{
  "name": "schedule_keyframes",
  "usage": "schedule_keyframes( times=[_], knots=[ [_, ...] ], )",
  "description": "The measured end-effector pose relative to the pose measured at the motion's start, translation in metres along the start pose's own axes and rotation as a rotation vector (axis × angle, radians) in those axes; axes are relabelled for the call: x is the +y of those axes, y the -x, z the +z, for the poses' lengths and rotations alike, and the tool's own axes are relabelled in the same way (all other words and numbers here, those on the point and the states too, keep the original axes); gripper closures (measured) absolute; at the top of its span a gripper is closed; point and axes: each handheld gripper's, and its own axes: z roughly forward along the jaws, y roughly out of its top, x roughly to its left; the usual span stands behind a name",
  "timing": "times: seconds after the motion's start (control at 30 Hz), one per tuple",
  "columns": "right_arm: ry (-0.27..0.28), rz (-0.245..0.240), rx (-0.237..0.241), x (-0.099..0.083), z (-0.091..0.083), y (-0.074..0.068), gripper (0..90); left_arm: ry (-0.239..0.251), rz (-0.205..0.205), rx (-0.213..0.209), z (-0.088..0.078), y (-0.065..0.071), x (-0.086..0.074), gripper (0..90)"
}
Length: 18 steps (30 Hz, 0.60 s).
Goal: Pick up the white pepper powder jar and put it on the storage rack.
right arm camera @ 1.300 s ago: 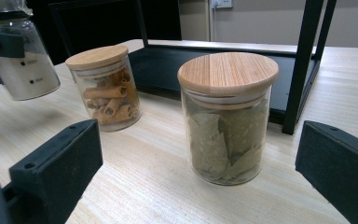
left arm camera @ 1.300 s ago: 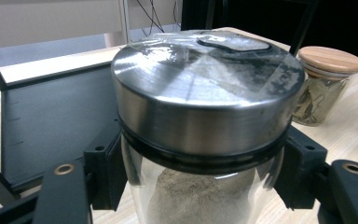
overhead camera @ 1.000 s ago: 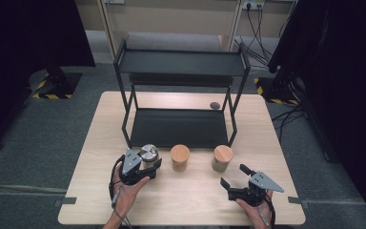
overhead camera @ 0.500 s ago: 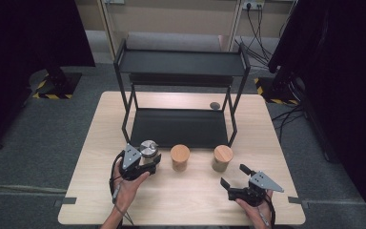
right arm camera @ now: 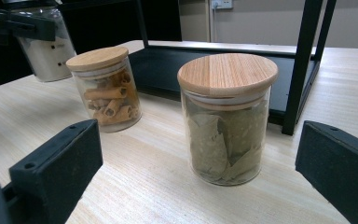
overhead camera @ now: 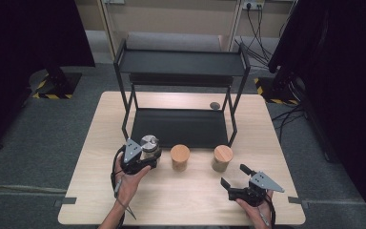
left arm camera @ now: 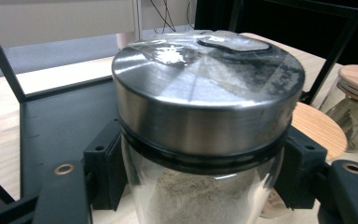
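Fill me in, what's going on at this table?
A person works two handheld tools at a wooden table. The left claw is shut on a glass jar with a metal lid holding a pale powder, in front of the black two-tier rack. The right claw is open and holds nothing, pointed at the wooden-lidded jar of leaves. A second wooden-lidded jar with rolled brown sticks stands on the table between the other two.
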Motion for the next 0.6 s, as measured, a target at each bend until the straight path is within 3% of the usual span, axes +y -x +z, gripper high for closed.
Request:
schedule_keyframes(
  times=[0.6],
  knots=[
    [0.0, -0.002, 0.002, -0.0003, 0.0004, 0.0001, 0.8, -0.003, -0.012, 0.023, 0.0097, -0.0073, 0.0054, 30.8]
  ],
)
